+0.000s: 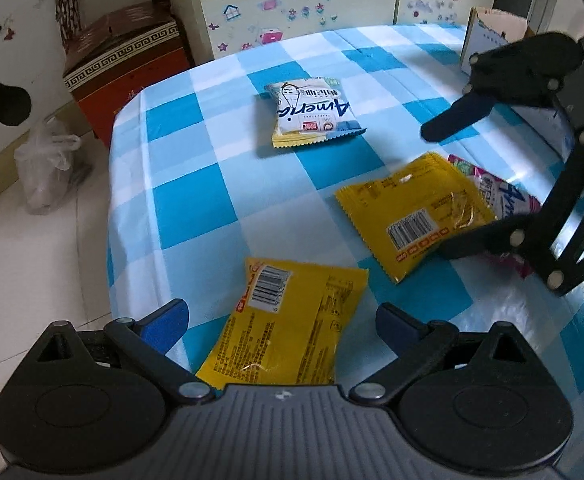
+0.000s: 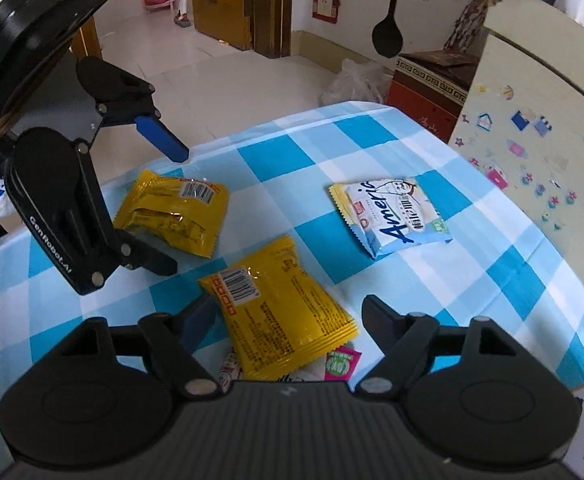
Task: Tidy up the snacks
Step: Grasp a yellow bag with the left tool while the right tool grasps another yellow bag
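Observation:
Two yellow snack packets lie barcode-up on the blue-and-white checked tablecloth (image 1: pixel 196 200). My left gripper (image 1: pixel 280 320) is open, with the near yellow packet (image 1: pixel 292 320) lying loose between its blue-tipped fingers. My right gripper (image 2: pixel 288 316) is open too, astride the second yellow packet (image 2: pixel 284 320), which rests on a pink packet (image 2: pixel 342 362). In the left wrist view the right gripper (image 1: pixel 436 192) straddles that yellow packet (image 1: pixel 412 208), with the pink packet (image 1: pixel 500 192) under it. A white-and-blue packet (image 1: pixel 312 114) lies alone farther back. The left gripper (image 2: pixel 174 210) shows at the left.
A cardboard box (image 1: pixel 492 36) stands at the table's far right corner. A sticker-covered cabinet (image 1: pixel 292 8) backs the table. On the floor to the left are a red-brown box (image 1: pixel 124 72) and a plastic bag (image 1: pixel 48 168). The table's left edge (image 1: pixel 110 200) drops off.

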Demonstrator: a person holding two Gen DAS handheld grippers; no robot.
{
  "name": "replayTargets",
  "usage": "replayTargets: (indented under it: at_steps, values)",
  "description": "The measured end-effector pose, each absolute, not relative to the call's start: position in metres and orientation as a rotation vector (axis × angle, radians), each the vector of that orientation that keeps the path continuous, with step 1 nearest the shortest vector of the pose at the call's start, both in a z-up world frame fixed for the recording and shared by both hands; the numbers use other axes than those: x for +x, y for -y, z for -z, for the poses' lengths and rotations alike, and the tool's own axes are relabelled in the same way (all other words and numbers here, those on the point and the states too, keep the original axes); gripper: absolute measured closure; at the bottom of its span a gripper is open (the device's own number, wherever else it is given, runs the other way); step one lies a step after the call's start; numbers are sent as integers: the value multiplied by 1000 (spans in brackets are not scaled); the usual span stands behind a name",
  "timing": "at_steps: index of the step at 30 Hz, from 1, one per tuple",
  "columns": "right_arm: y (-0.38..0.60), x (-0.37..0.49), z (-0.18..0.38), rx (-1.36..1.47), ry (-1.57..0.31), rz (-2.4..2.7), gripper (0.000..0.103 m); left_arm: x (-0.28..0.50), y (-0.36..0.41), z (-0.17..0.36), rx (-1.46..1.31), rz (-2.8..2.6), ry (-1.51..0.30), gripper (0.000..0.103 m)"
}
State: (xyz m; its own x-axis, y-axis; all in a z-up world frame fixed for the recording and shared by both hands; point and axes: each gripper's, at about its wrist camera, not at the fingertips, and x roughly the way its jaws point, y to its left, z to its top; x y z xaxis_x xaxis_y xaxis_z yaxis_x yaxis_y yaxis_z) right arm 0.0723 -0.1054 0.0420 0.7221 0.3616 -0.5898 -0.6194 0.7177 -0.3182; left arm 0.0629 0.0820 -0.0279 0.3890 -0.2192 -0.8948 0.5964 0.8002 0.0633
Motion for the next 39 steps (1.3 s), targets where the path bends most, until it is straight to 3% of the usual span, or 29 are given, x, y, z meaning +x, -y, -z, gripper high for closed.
replayTargets:
  at_steps: [24, 27, 28, 29, 32, 37, 39]
  values:
    - [91, 93, -31, -521, -562, -594, 19, 66, -86, 34, 338, 597, -1100, 0]
    - [91, 95, -33, -501, -569, -578, 24, 67, -85, 33, 340, 592, -1111, 0]
    - [92, 95, -34, -493, -569, -578, 30, 68, -84, 33, 340, 587, -1115, 0]
    - [93, 95, -36, -486, -568, -575, 37, 68, -83, 32, 337, 587, -1117, 2]
    - [96, 96, -39, -448, -577, -578, 43, 66, -80, 28, 340, 592, -1110, 13]
    - [93, 90, -41, -425, -569, -567, 46, 64, -77, 22, 325, 587, -1102, 36]
    - [94, 86, -45, -409, -556, -565, 47, 65, -78, 21, 316, 571, -1110, 38]
